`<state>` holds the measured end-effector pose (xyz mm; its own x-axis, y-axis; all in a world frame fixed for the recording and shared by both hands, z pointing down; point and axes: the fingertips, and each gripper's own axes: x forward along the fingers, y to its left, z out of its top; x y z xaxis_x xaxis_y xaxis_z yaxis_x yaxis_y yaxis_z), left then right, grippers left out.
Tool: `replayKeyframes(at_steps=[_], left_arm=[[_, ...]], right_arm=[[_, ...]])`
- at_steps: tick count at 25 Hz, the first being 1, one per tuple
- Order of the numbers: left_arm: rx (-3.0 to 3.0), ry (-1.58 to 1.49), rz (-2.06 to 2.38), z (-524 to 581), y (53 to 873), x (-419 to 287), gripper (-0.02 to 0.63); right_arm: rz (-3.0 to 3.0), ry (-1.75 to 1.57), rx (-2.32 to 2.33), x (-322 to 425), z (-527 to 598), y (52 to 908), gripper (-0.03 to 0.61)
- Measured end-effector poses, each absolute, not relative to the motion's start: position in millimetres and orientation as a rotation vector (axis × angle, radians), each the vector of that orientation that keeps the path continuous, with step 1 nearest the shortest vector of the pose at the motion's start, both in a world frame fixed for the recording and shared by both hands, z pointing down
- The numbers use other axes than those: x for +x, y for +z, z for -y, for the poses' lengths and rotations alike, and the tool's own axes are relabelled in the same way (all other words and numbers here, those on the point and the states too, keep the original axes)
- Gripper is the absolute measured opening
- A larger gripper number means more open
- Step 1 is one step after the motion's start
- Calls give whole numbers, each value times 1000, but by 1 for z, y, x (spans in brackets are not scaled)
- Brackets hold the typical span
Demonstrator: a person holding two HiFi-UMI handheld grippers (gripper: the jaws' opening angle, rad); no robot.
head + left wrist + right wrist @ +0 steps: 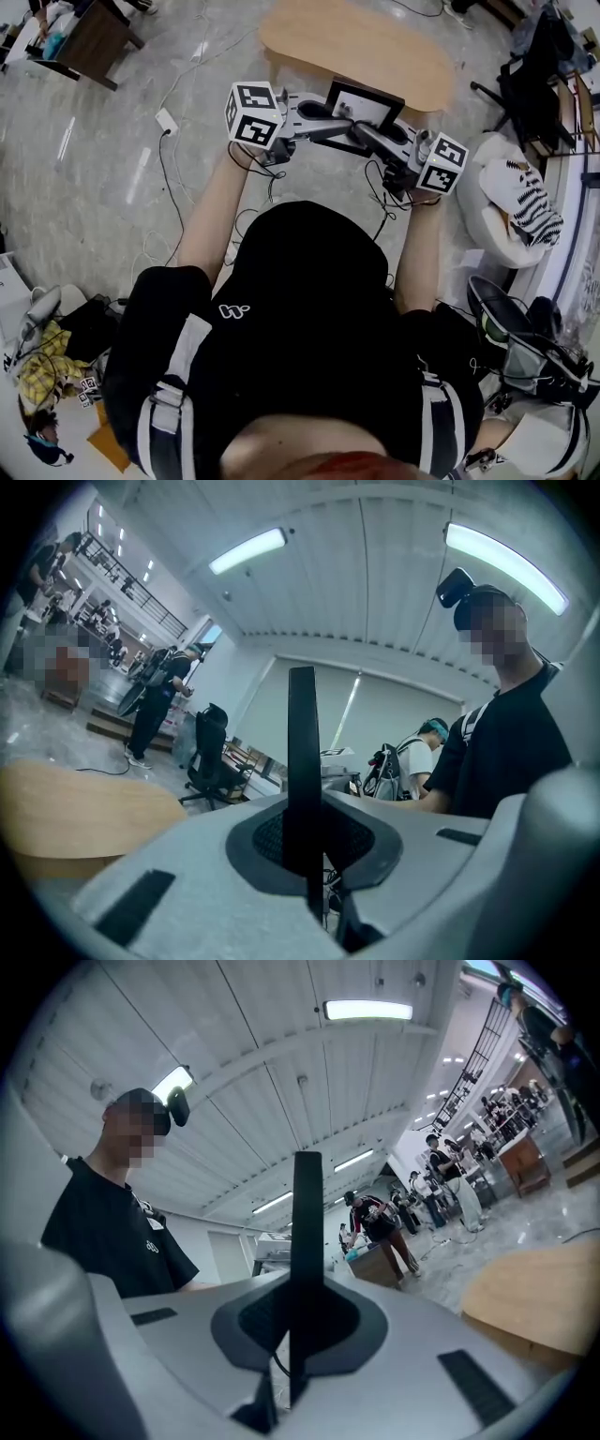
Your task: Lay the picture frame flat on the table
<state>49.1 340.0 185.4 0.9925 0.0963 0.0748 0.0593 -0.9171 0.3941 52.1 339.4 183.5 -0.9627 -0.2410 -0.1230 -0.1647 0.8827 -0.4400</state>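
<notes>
Black short-sleeved T-shirt (pixel 309 309), small white logo (pixel 233 310), dangling black cables (pixel 379 199)

picture frame (pixel 367 103) before table (pixel 375 45), socket (pixel 166 120) on floor (pixel 94 187)

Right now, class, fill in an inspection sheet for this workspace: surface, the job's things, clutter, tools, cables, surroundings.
Surface: wooden table, nothing seen on it.
Job's things: picture frame held up at the table's near edge, not laid down.
Clutter: yellow cloth on the floor; striped cloth on a white seat.
Tools: left tool and right tool each shut on a frame edge.
Cables: loose wires across the floor.
Surroundings: other people standing in an open hall.
</notes>
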Motion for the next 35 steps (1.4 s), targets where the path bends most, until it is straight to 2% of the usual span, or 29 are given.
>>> replayKeyframes(at_steps=[8, 21, 27, 35], left_arm=[[2742, 143, -61, -339, 190, 43, 17], [2761, 189, -158, -296, 193, 98, 17], [2754, 186, -161, -233, 211, 95, 17], [2659, 132, -112, -78, 231, 32, 17]], right_arm=[[-2888, -630, -273, 46, -338, 187, 21], [-2851, -574, -399, 101, -295, 190, 21], [-2845, -601, -407, 98, -232, 209, 21], [-2866, -739, -398, 35, -77, 229, 21]])
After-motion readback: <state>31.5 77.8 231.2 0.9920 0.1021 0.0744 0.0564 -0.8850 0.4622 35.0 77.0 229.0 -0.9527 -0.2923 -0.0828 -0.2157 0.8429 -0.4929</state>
